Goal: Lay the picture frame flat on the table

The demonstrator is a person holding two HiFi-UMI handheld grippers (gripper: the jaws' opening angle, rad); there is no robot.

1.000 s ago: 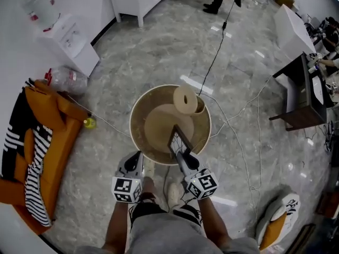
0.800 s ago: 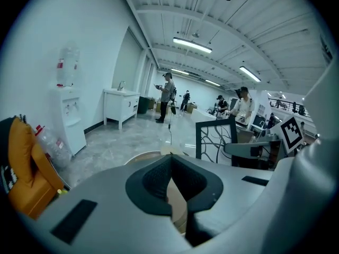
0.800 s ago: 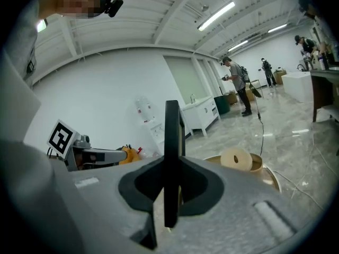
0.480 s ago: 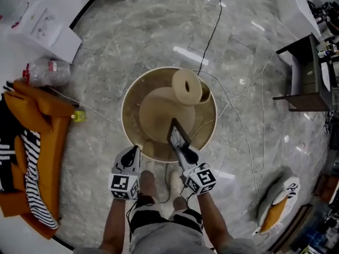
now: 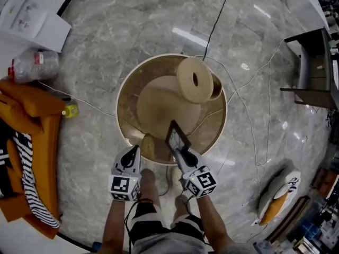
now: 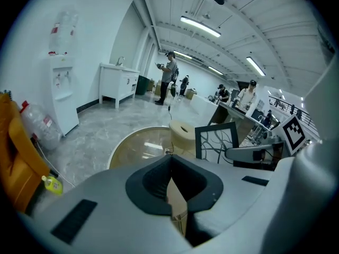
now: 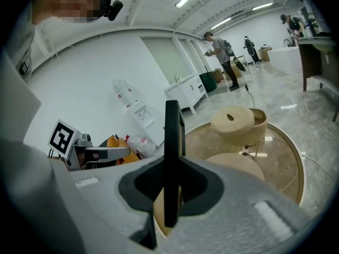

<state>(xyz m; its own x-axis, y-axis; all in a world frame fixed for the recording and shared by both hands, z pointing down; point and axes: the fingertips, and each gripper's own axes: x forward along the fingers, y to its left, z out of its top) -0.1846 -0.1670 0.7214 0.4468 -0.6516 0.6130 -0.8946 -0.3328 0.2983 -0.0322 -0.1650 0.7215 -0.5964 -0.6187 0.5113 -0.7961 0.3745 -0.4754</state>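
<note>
Frame (image 5: 178, 137) held upright at the table's (image 5: 123, 89) near edge.
The right gripper (image 5: 180, 151) clamps it edge-on; the left gripper (image 5: 130, 155) hangs beside it, jaws together, empty.

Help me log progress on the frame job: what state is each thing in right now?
picture frame: upright on edge, over the near rim of the round table, not yet laid flat.
right gripper: fingers shut on the picture frame.
left gripper: fingers together, nothing between them.
water jug: lying on its side on the floor.
</note>
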